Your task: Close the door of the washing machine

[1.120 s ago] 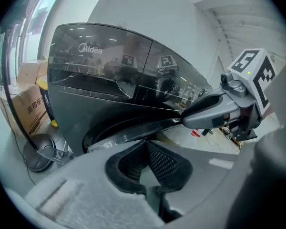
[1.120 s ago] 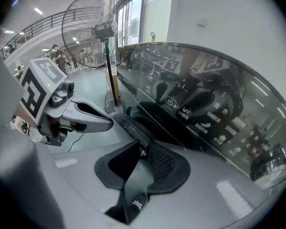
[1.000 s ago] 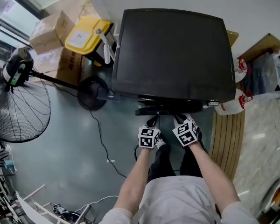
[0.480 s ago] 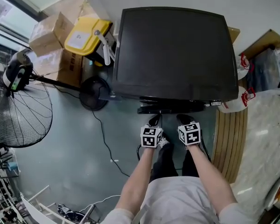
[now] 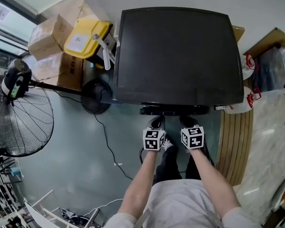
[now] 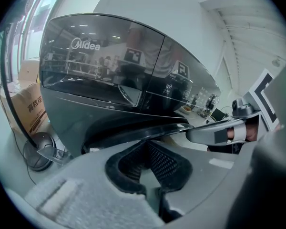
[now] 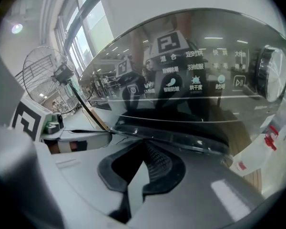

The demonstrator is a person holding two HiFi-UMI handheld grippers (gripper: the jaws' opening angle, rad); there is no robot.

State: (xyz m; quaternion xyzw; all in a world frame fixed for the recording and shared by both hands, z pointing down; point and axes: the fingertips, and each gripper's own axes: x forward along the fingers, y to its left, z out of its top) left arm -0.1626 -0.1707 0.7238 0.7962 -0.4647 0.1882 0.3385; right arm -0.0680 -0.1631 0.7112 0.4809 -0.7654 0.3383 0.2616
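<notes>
- I see the washing machine [image 5: 175, 56] in the middle of the head view, its black top filling most of the upper frame.
- Its door [image 5: 175, 110] shows as a curved dark rim along the front edge. It sits close against the body, but I cannot tell whether it is latched.
- My left gripper [image 5: 156, 123] has its jaws pressed together with nothing between them. It points down at the door rim [image 6: 148, 130] just ahead of its tips.
- My right gripper [image 5: 187, 122] sits just beside the left one, also closed and empty. Its tips are near the same rim [image 7: 181, 137].
- I cannot tell whether either gripper touches the door.
- The right gripper view shows the glossy control panel [image 7: 195, 80] with a round knob [image 7: 269, 80] at its right end.
- A standing fan [image 5: 19, 113] is on the floor at the left, with cardboard boxes [image 5: 47, 32] behind it.
- A slatted wooden board [image 5: 232, 141] lies to the right of the machine.
</notes>
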